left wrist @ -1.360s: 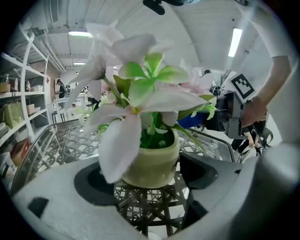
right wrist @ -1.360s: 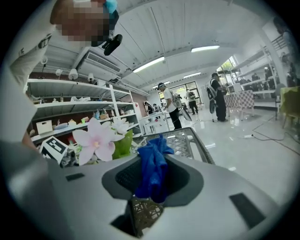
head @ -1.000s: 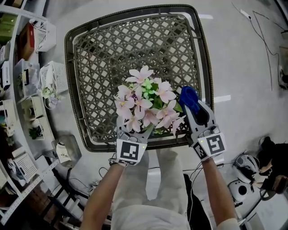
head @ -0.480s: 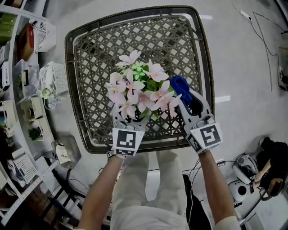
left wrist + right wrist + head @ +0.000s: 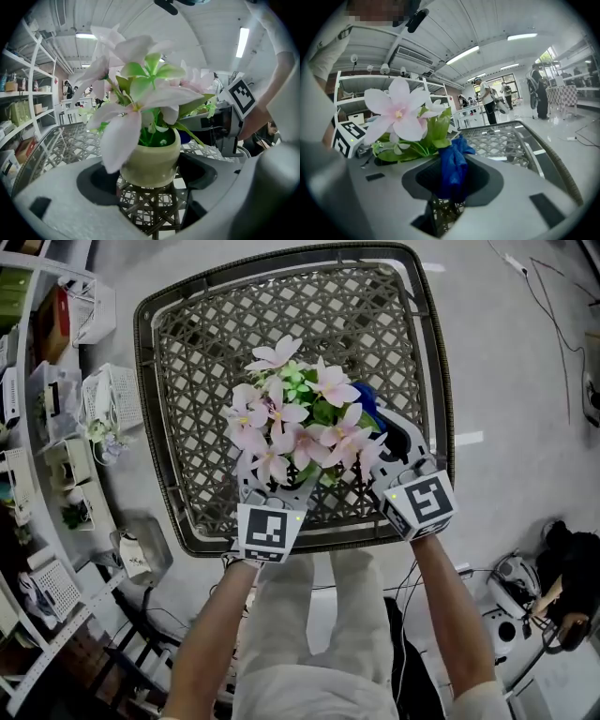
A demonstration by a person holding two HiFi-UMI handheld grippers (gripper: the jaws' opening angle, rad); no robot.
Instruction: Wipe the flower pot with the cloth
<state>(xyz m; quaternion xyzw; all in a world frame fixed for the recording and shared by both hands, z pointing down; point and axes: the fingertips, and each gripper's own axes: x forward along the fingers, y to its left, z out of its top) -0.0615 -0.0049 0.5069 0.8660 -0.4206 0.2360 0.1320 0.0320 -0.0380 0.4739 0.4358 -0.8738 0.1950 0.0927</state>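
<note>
Left gripper (image 5: 149,187) is clamped on the small pale-green round ceramic flower pot (image 5: 150,161), jaws pressing its sides low down, one on each side. Pot's held over the front-middle of the dark square woven-wicker table (image 5: 187,352). Can't tell if its base touches the weave or hangs just above it. Pink fabric flowers w/ green leaves (image 5: 295,423) spill wide over the rim and hide the pot from the head view altogether.

Right gripper (image 5: 450,187) is shut on the bunched blue cloth (image 5: 452,164), a wad of it poking out past the jaw tips. Cloth sits at the pot's right side, tucked against the leaves. Left gripper view catches a dab of blue just behind the rim, so it's v. close, but contact w/ the pot wall itself isn't visible.

Step in hand, I'd say: bringing cloth to pot, wipe barely begun if at all. Next move prob. needs the right gripper to drop the wad below the foliage, onto the bare wall, then rub round it while the left one holds firm or turns the pot. Petals are the nuisance here, and only a short strip of wall shows above the left jaws.
</note>
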